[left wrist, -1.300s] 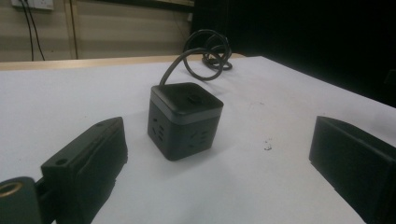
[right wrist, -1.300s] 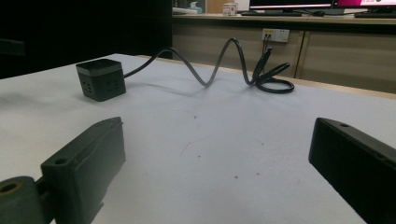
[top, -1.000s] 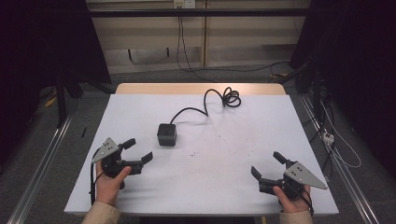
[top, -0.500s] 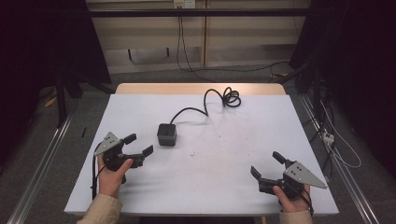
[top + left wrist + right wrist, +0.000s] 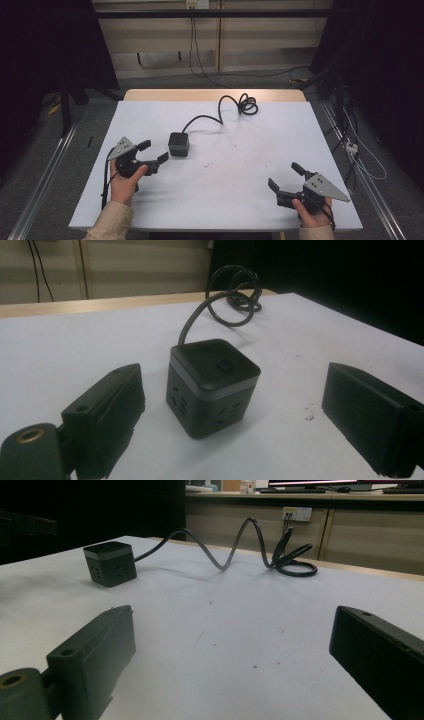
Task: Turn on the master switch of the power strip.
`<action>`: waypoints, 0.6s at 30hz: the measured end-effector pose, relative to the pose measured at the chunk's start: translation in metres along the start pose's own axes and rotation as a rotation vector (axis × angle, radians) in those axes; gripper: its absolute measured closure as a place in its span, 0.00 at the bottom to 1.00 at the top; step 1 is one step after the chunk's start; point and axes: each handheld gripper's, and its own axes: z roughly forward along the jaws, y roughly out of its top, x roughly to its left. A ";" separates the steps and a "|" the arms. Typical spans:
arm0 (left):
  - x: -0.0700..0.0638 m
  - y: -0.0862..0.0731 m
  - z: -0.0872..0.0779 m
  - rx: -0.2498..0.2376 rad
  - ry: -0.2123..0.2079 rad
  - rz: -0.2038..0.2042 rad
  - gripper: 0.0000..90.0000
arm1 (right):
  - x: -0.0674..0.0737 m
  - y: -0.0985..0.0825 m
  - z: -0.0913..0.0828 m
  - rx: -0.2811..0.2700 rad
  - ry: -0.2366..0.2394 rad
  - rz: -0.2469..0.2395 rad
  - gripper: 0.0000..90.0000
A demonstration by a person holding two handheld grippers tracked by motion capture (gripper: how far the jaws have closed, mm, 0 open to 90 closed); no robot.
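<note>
Just left of the middle of the white surface (image 5: 240,170) sat the black cube-shaped power socket (image 5: 178,144), its black cord (image 5: 220,112) coiling toward the far edge. The left tongs (image 5: 153,152) were near it, jaws spread and just closing a little, nothing between them. The right tongs (image 5: 285,176) gaped empty, well apart.

On the table (image 5: 250,200) the socket cube (image 5: 178,144) sits left of centre, its cable (image 5: 235,107) coiled behind it.
</note>
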 end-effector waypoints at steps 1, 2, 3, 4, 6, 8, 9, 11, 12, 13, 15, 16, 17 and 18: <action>0.000 0.000 0.000 0.000 0.001 0.003 0.11 | 0.000 0.000 0.000 0.000 -0.001 -0.001 0.04; 0.001 0.001 0.001 -0.002 -0.001 0.003 0.11 | 0.000 0.000 0.000 0.000 -0.002 -0.001 0.04; 0.001 0.001 0.001 -0.001 -0.001 -0.003 0.11 | -0.001 0.000 -0.001 0.000 -0.002 -0.002 0.04; 0.001 0.001 0.002 -0.001 -0.002 -0.002 0.12 | -0.001 0.000 -0.001 -0.002 -0.002 -0.001 0.04; 0.002 0.001 0.004 -0.003 -0.007 -0.010 0.12 | -0.001 0.000 -0.001 -0.001 -0.002 0.001 0.04; 0.002 0.002 0.005 0.000 -0.006 -0.004 0.14 | -0.001 0.000 -0.001 -0.002 -0.001 0.001 0.04; 0.001 0.002 0.006 0.003 -0.005 -0.005 0.14 | -0.001 0.000 -0.001 -0.002 -0.002 0.000 0.04; 0.001 0.003 0.008 0.004 -0.007 -0.003 0.15 | -0.001 0.000 -0.001 -0.004 -0.001 -0.002 0.04; 0.001 0.004 0.008 0.008 -0.009 0.003 0.16 | -0.001 0.000 -0.001 -0.004 -0.002 -0.002 0.04; 0.001 0.005 0.009 0.005 -0.006 0.002 0.16 | -0.001 0.000 -0.001 -0.004 -0.002 0.000 0.04; 0.002 0.006 0.010 0.001 -0.012 -0.004 0.18 | -0.002 0.000 -0.001 -0.004 -0.003 0.002 0.04; 0.002 0.007 0.011 0.004 -0.009 -0.001 0.18 | -0.002 0.000 -0.001 -0.004 -0.003 0.001 0.04; 0.002 0.007 0.012 0.010 -0.007 0.004 0.19 | -0.001 0.000 -0.001 -0.003 -0.001 -0.002 0.04; 0.002 0.008 0.012 0.012 -0.006 0.005 0.19 | -0.001 0.000 -0.001 -0.002 0.000 -0.001 0.04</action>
